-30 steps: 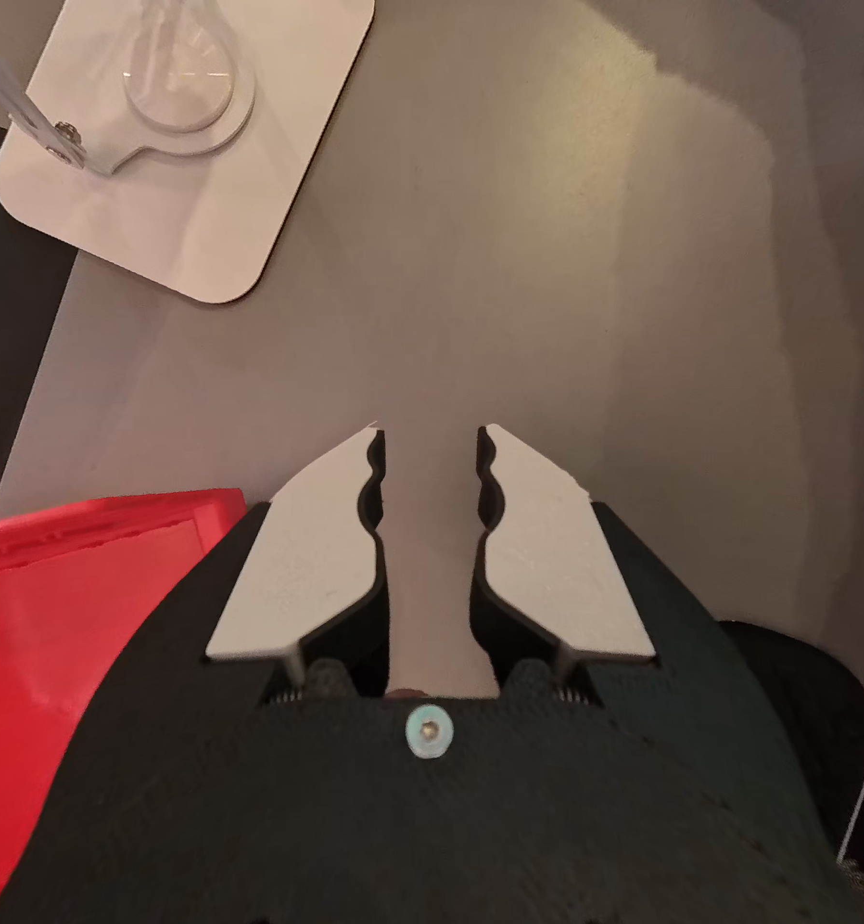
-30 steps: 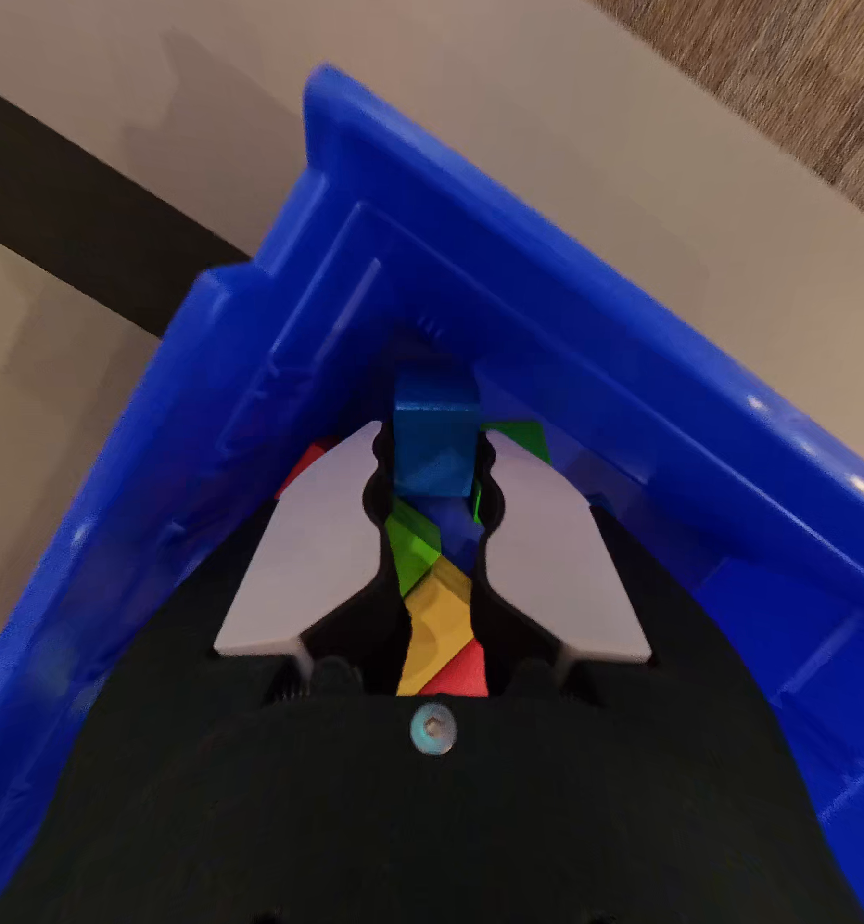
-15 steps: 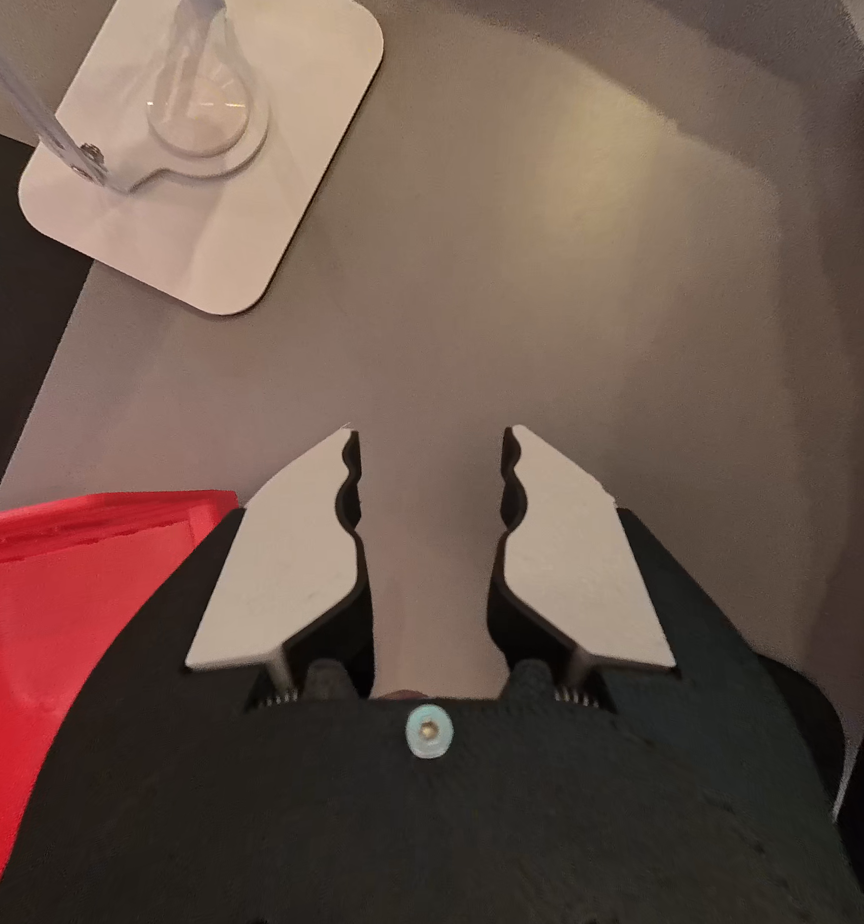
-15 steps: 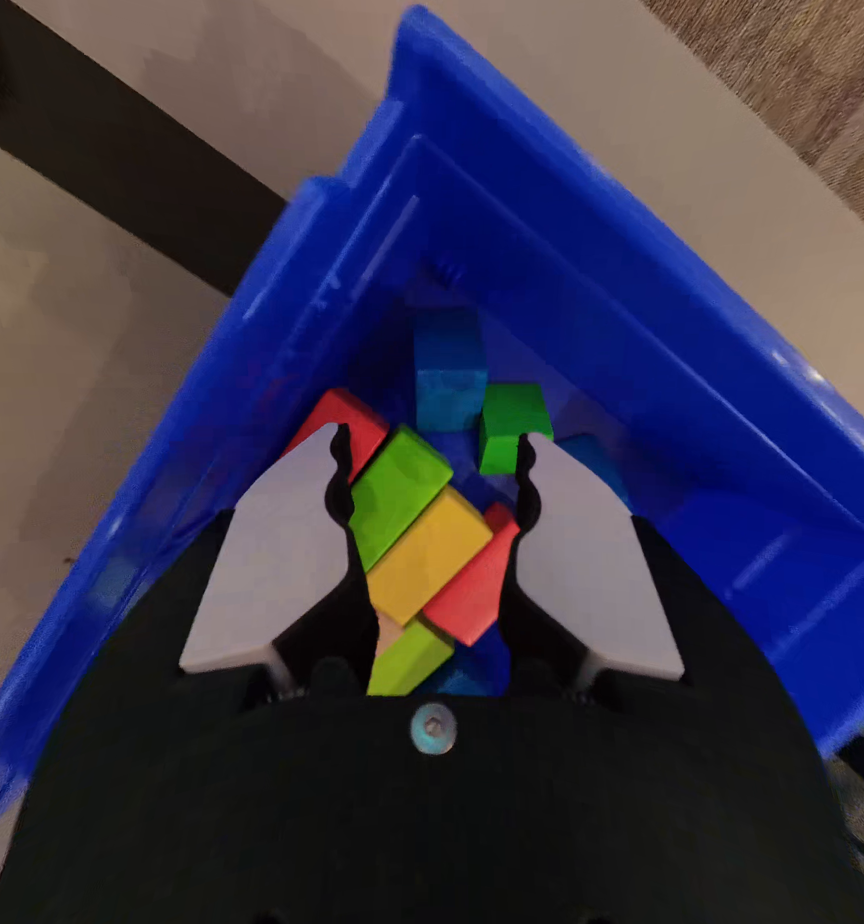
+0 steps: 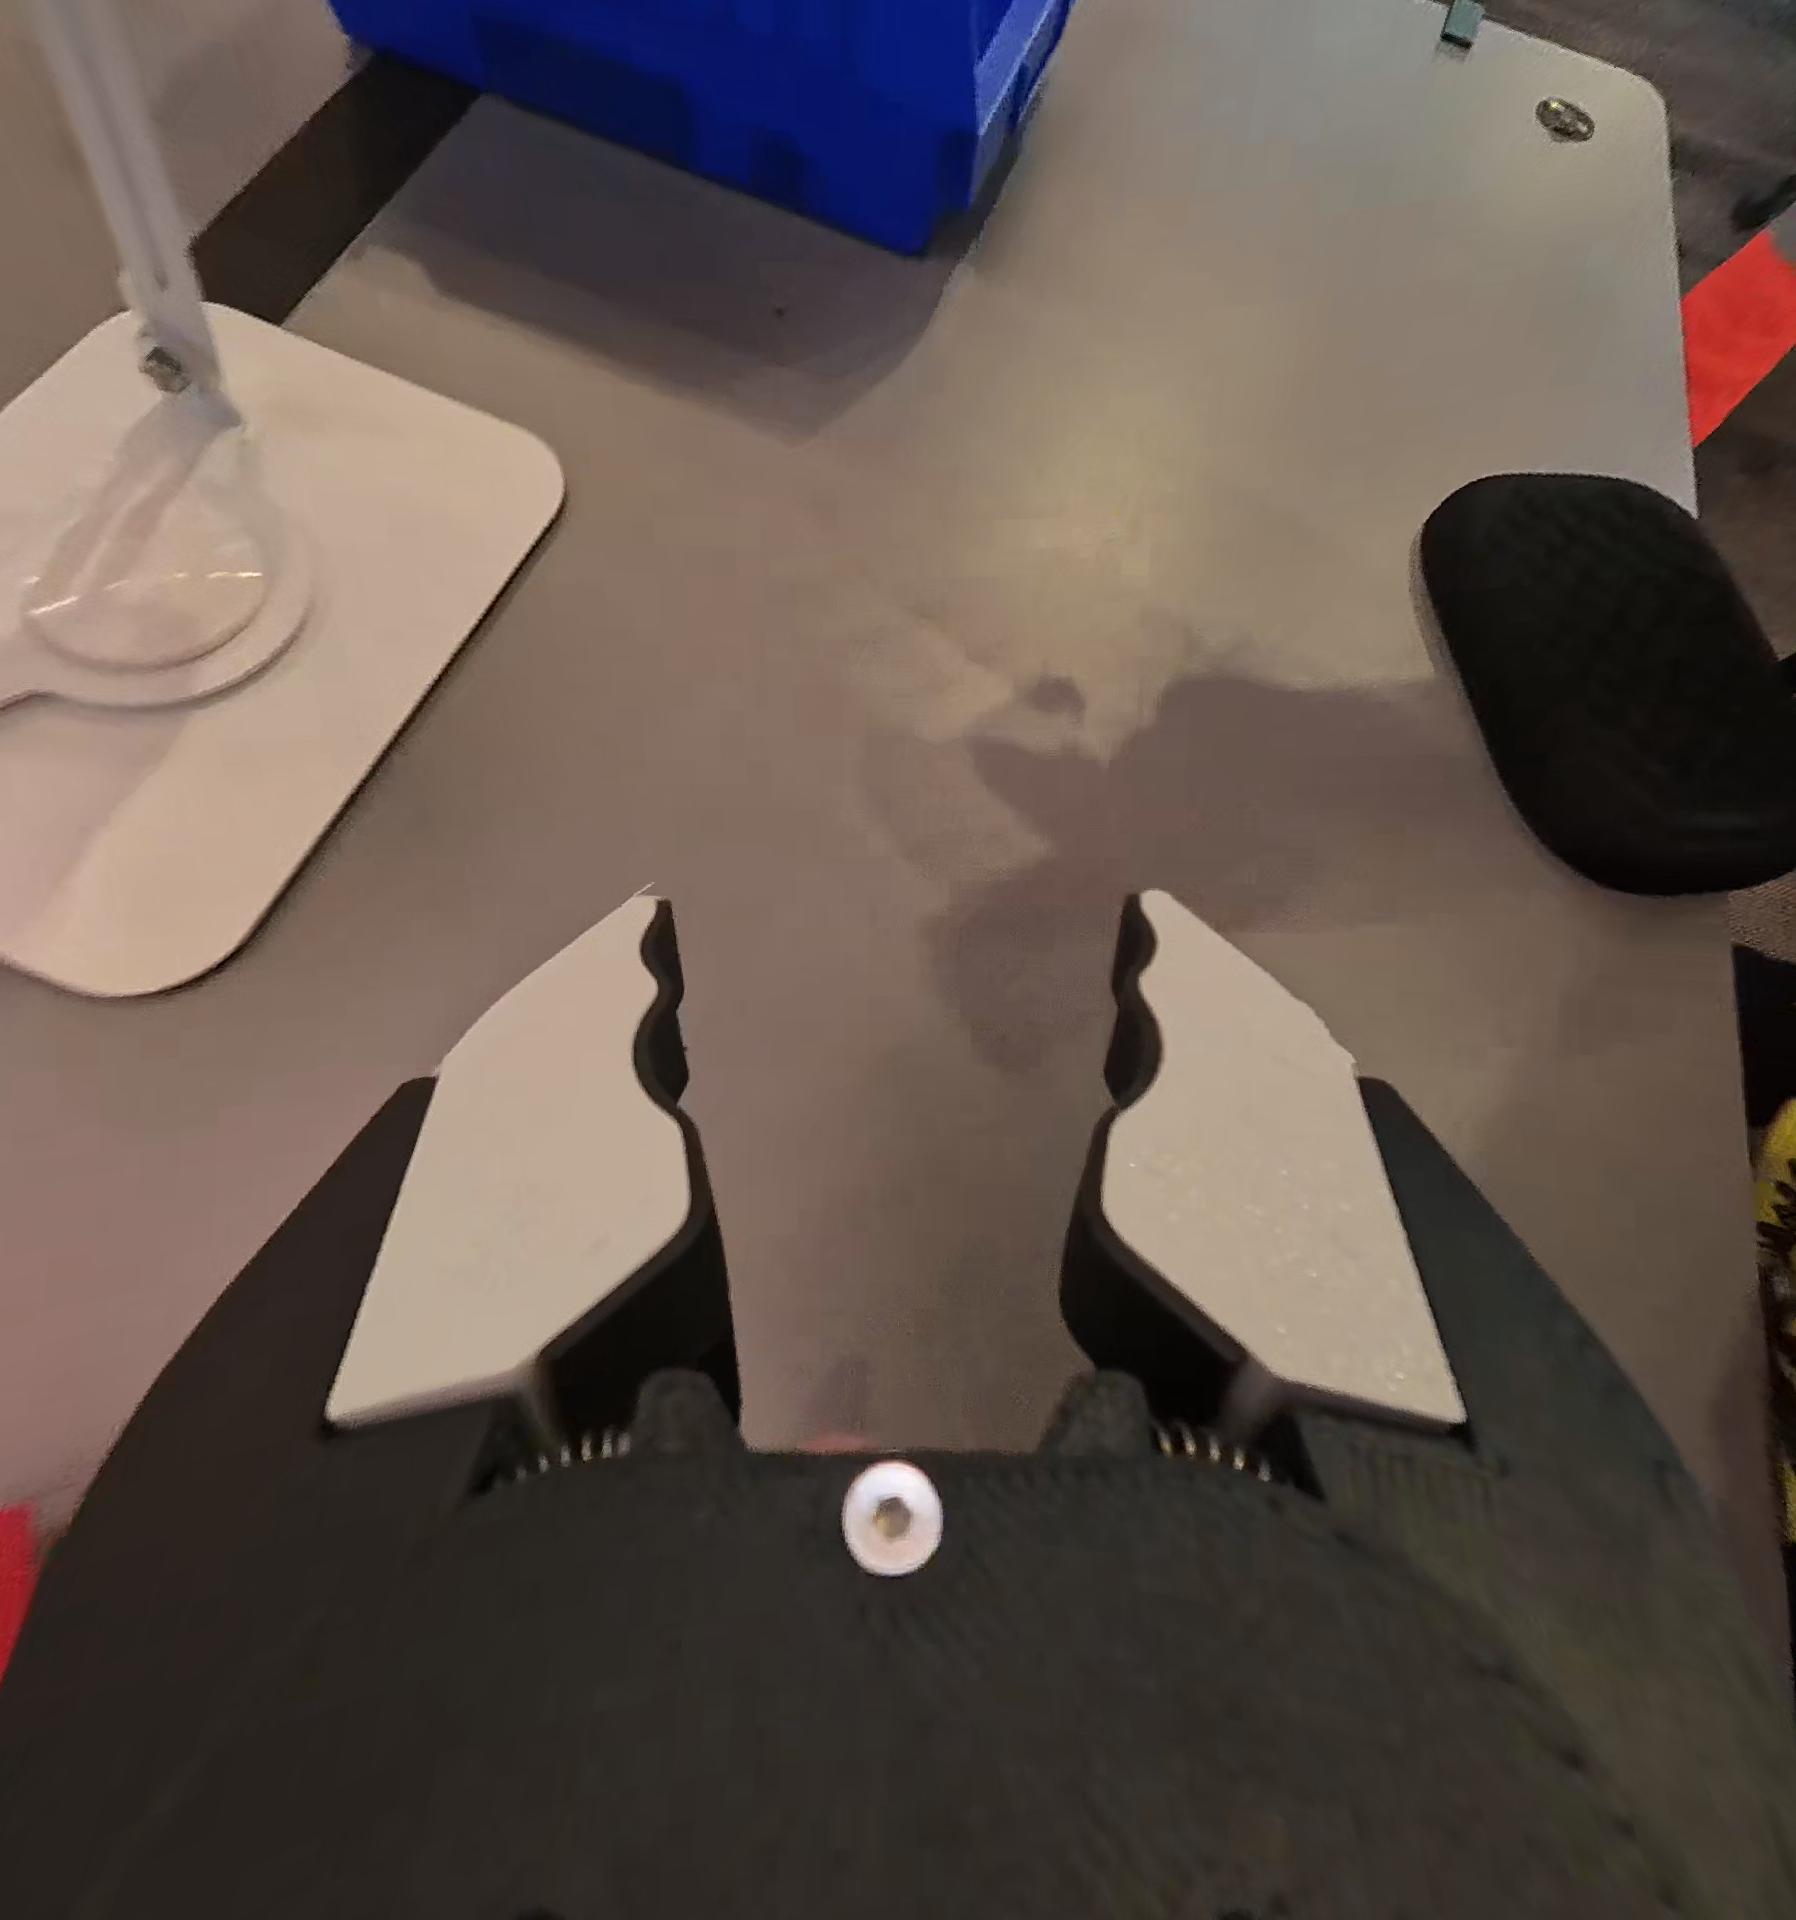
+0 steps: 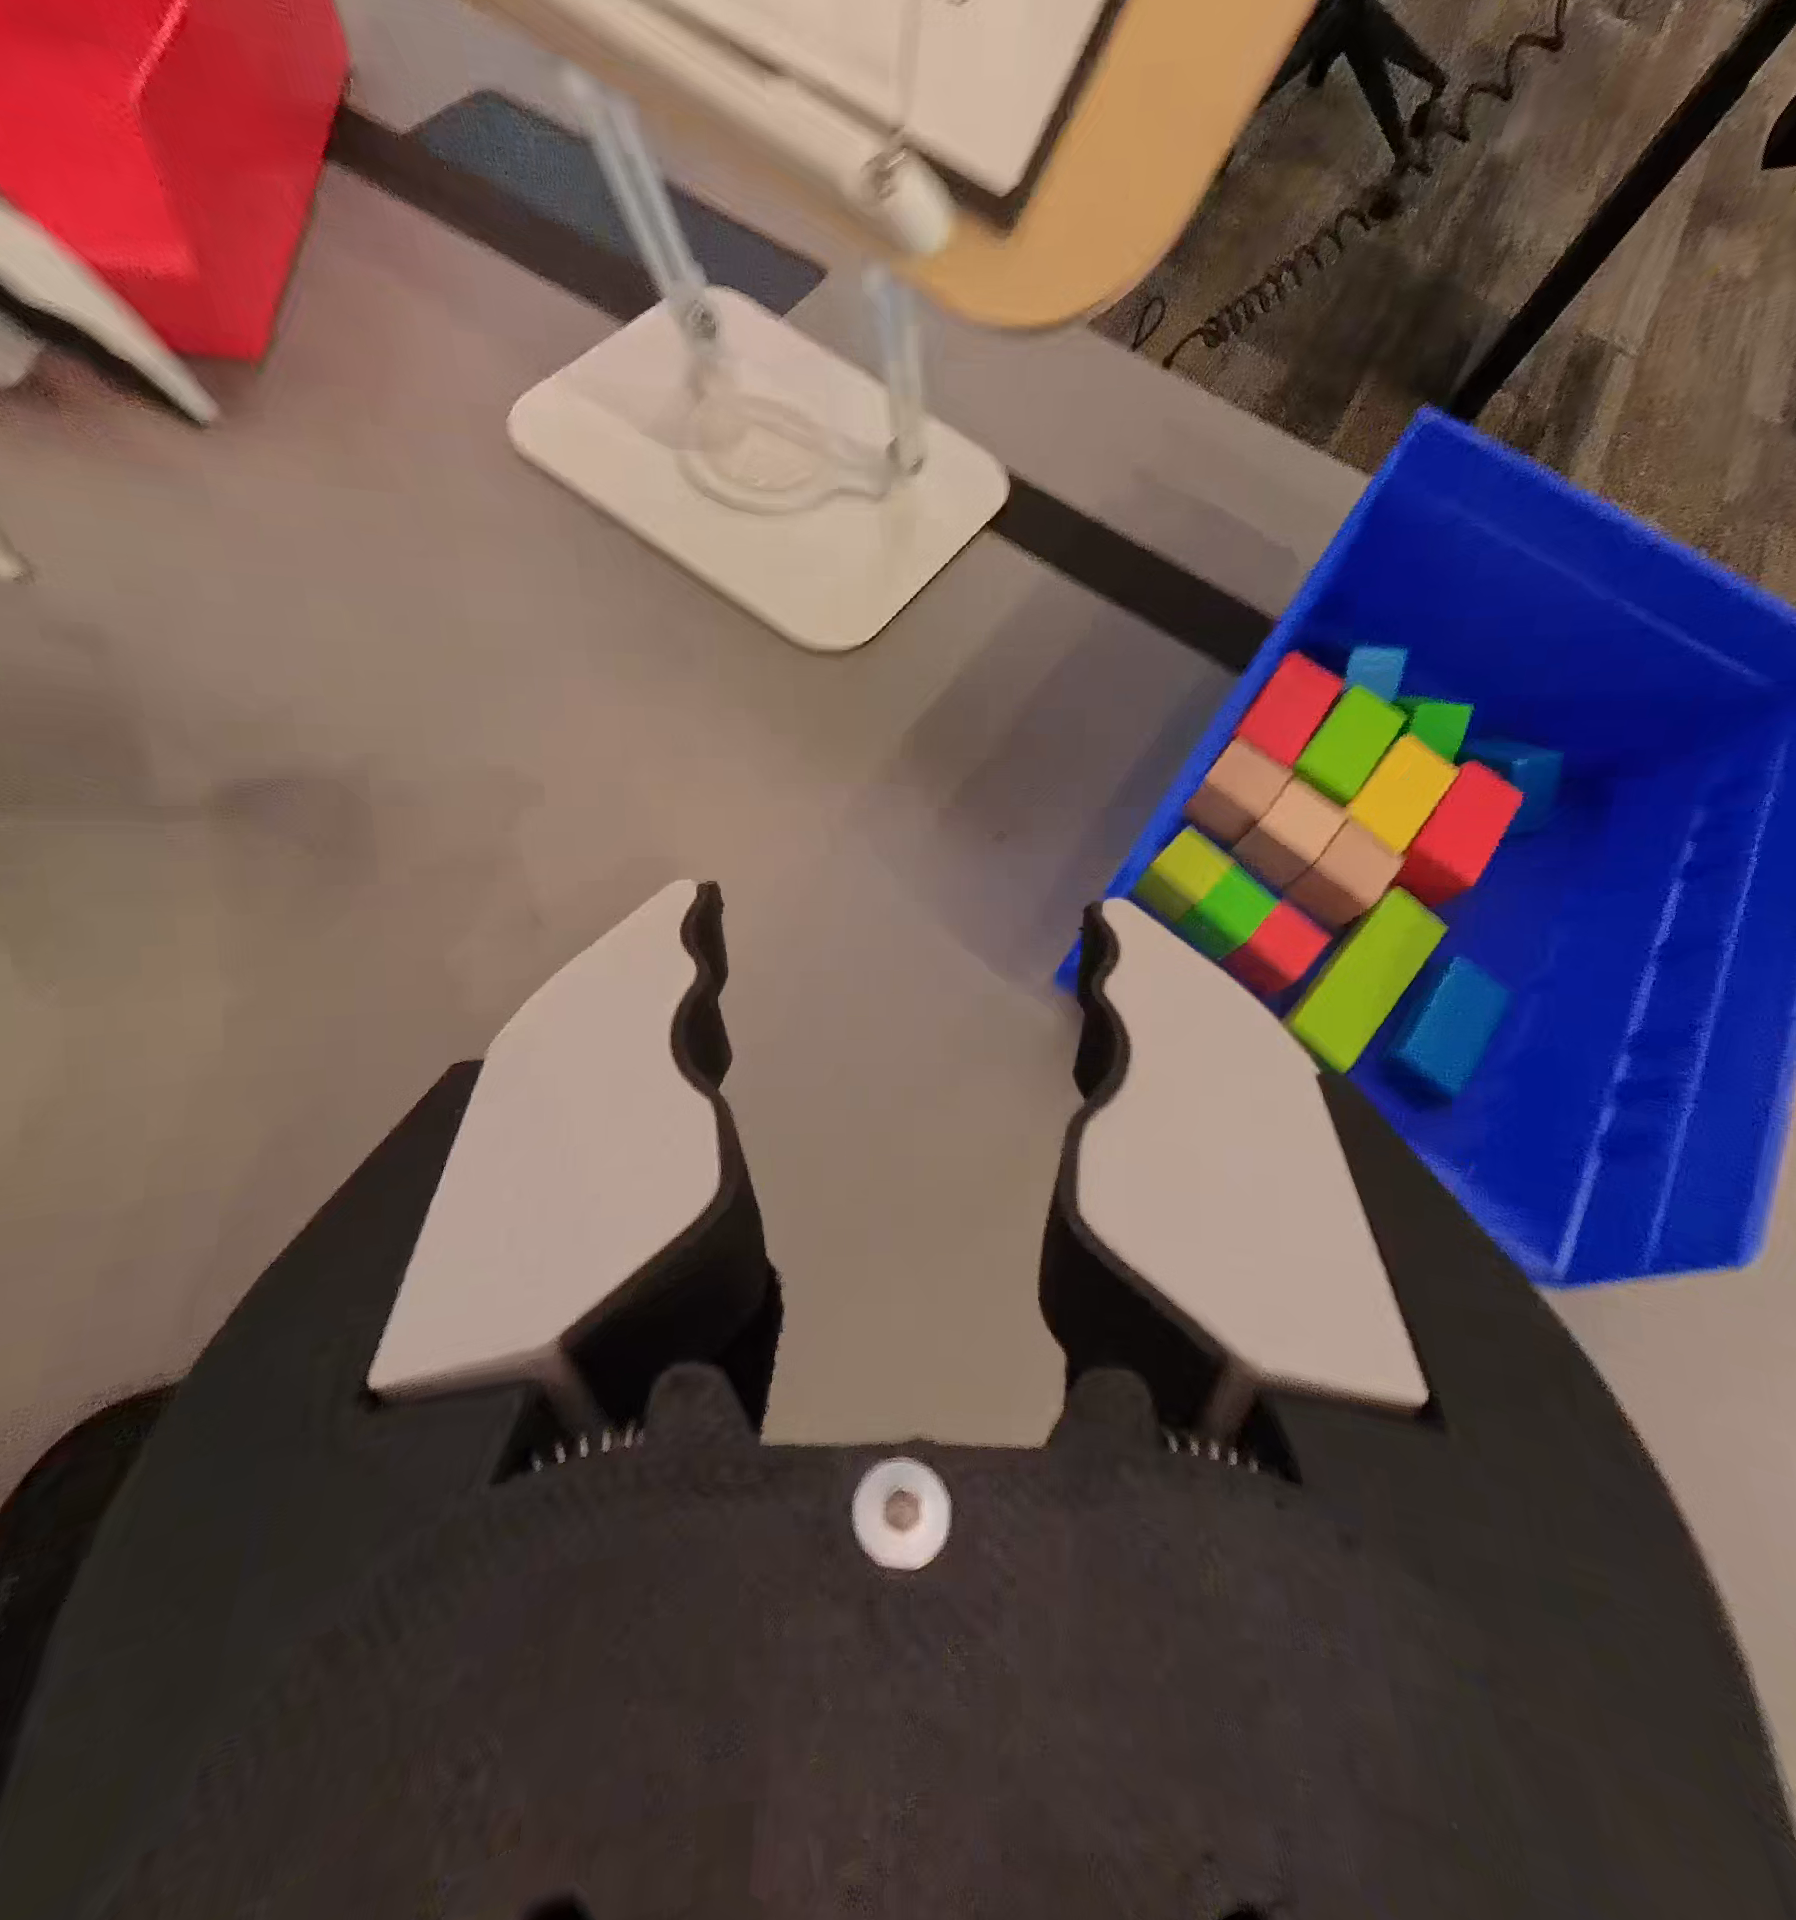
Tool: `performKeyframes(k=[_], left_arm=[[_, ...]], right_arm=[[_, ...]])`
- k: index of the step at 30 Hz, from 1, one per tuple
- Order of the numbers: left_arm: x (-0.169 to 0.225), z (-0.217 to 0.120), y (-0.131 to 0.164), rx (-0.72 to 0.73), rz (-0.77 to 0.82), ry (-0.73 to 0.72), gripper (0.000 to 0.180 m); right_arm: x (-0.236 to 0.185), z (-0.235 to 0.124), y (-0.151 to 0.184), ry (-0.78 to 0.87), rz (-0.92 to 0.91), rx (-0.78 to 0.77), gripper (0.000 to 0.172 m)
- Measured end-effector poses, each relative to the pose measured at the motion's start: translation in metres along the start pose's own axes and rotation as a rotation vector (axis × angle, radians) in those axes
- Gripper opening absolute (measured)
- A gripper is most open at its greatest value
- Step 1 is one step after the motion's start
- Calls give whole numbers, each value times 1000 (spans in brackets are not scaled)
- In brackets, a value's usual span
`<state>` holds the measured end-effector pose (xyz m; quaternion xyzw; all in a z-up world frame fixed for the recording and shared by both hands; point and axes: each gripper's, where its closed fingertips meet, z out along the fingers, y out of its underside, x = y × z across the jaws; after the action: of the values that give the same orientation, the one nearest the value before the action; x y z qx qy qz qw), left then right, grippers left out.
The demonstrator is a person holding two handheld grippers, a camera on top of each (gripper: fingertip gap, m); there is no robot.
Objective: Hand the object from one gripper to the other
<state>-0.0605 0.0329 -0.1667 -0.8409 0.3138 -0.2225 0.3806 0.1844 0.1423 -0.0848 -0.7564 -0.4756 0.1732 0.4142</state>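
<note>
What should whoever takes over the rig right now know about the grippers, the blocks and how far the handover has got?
Left gripper: jaws wide open, nothing between them, over bare grey table.
Right gripper: open and bare as well, over the table just left of the blue bin.
Coloured blocks: all lying in the blue bin. Red bin is at the far left.
Done: no block is held, no handover under way.
Left: pick a block with one gripper, pass it to the other.

White stand base (image 5: pixel 198 644) on grey table (image 5: pixel 873 520), black armrest (image 5: pixel 1621 686), red bin (image 6: pixel 135 156)
</note>
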Motion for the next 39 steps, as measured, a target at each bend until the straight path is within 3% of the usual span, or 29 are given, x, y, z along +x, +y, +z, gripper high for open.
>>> performKeyframes(k=[3,9,11,21,30,39], left_arm=[[18,29,-1,-2,-21,28,90],[57,75,-5,-56,44,22,112],[71,85,-9,-57,50,46,114],[92,116,-8,-64,-17,41,117],[80,128,9,-145,-20,-40,132],[81,144,24,-151,-72,-29,136]], right_arm=[[-62,-13,29,-33,-36,-14,82],[-124,-16,89,-65,-20,-148,101],[-139,-27,91,-72,2,-120,102],[-156,-86,107,142,31,77,97],[-166,-64,146,207,-88,-10,114],[-160,-49,166,187,-40,-43,127]])
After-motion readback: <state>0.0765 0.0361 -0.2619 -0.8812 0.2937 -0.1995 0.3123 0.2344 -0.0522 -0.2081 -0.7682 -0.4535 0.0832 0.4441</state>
